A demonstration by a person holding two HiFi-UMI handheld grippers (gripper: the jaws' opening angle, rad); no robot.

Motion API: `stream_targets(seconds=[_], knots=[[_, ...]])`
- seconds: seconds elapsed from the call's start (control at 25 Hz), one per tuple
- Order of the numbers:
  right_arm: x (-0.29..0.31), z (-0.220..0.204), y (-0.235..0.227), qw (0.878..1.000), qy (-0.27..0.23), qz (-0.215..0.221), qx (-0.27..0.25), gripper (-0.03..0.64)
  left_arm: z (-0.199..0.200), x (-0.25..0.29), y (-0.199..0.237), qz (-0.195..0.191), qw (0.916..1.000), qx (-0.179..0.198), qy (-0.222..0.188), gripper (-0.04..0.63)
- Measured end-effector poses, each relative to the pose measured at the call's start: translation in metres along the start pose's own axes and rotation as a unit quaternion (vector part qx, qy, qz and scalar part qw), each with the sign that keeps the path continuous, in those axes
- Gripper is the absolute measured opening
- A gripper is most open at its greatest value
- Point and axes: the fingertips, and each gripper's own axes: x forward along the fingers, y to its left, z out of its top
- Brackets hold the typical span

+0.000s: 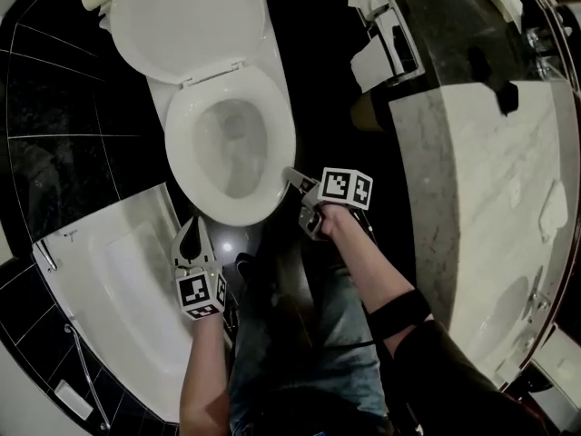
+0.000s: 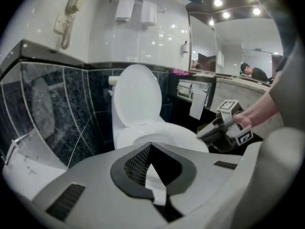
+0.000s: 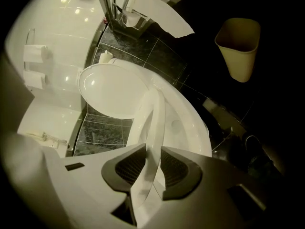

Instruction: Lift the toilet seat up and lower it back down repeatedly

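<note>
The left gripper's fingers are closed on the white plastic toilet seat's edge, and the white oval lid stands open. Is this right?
Wrong gripper: the right gripper view shows the right gripper with fingers closed on the edge of the white plastic toilet seat. The white oval lid stands open.

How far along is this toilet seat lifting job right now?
Done: the lid stands upright, and the right hand-held gripper is clamped on the toilet seat at its front rim. In hand: one lift, with the seat seemingly part-raised off the bowl. Left: raising it fully, lowering it, repeating. Finished cycles can't be counted. The left hand-held gripper is shut and empty.
</note>
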Motion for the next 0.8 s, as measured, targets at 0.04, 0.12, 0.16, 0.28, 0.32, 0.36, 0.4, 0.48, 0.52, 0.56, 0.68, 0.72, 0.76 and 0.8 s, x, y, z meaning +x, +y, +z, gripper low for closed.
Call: stream_targets(seconds=[0.04, 0.12, 0.16, 0.28, 0.32, 0.36, 0.4, 0.48, 0.52, 0.56, 0.68, 0.72, 0.76, 0.8], knots=[[-0.002, 0.002, 0.005, 1.0, 0.001, -0.001, -0.003, 0.112, -0.019, -0.003, 0.009, 0.012, 0.9997, -0.009, 0.017, -0.014], [-0.005, 0.006, 0.015, 1.0, 0.003, -0.002, -0.007, 0.112, -0.058, -0.007, 0.019, 0.025, 0.998, -0.022, 0.054, -0.014], [-0.006, 0.008, 0.019, 1.0, 0.003, -0.002, -0.008, 0.112, -0.075, -0.007, 0.018, 0.025, 0.9967, -0.025, 0.073, -0.014], [-0.009, 0.01, 0.028, 1.0, 0.003, -0.005, -0.008, 0.114, -0.106, 0.003, -0.002, -0.003, 0.9937, -0.025, 0.109, -0.014], [-0.01, 0.01, 0.03, 1.0, 0.003, -0.006, -0.008, 0.114, -0.104, 0.009, -0.011, -0.016, 0.9935, -0.024, 0.11, -0.014], [-0.01, 0.011, 0.031, 1.0, 0.004, -0.007, -0.008, 0.115, -0.096, 0.015, -0.02, -0.029, 0.9937, -0.023, 0.106, -0.014], [-0.01, 0.012, 0.032, 1.0, 0.004, -0.008, -0.008, 0.115, -0.085, 0.022, -0.03, -0.042, 0.9939, -0.022, 0.1, -0.013], [-0.011, 0.013, 0.032, 1.0, 0.003, -0.009, -0.006, 0.115, -0.066, 0.034, -0.041, -0.054, 0.9944, -0.026, 0.087, -0.014], [-0.012, 0.013, 0.033, 1.0, 0.002, -0.007, -0.005, 0.115, -0.062, 0.037, -0.041, -0.051, 0.9948, -0.032, 0.082, -0.014], [-0.012, 0.014, 0.035, 1.0, 0.0, -0.004, -0.005, 0.115, -0.06, 0.038, -0.039, -0.044, 0.9953, -0.039, 0.077, -0.014], [-0.014, 0.018, 0.043, 1.0, 0.001, 0.007, -0.016, 0.121, -0.051, 0.037, -0.033, -0.029, 0.9963, -0.052, 0.061, -0.014], [-0.015, 0.02, 0.047, 1.0, 0.001, 0.009, -0.023, 0.128, -0.047, 0.036, -0.033, -0.028, 0.9965, -0.054, 0.058, -0.014], [-0.016, 0.022, 0.05, 0.999, 0.001, 0.01, -0.032, 0.134, -0.042, 0.036, -0.033, -0.027, 0.9966, -0.055, 0.055, -0.014], [-0.018, 0.024, 0.054, 0.999, 0.001, 0.01, -0.041, 0.138, -0.038, 0.035, -0.032, -0.025, 0.9967, -0.056, 0.053, -0.014]])
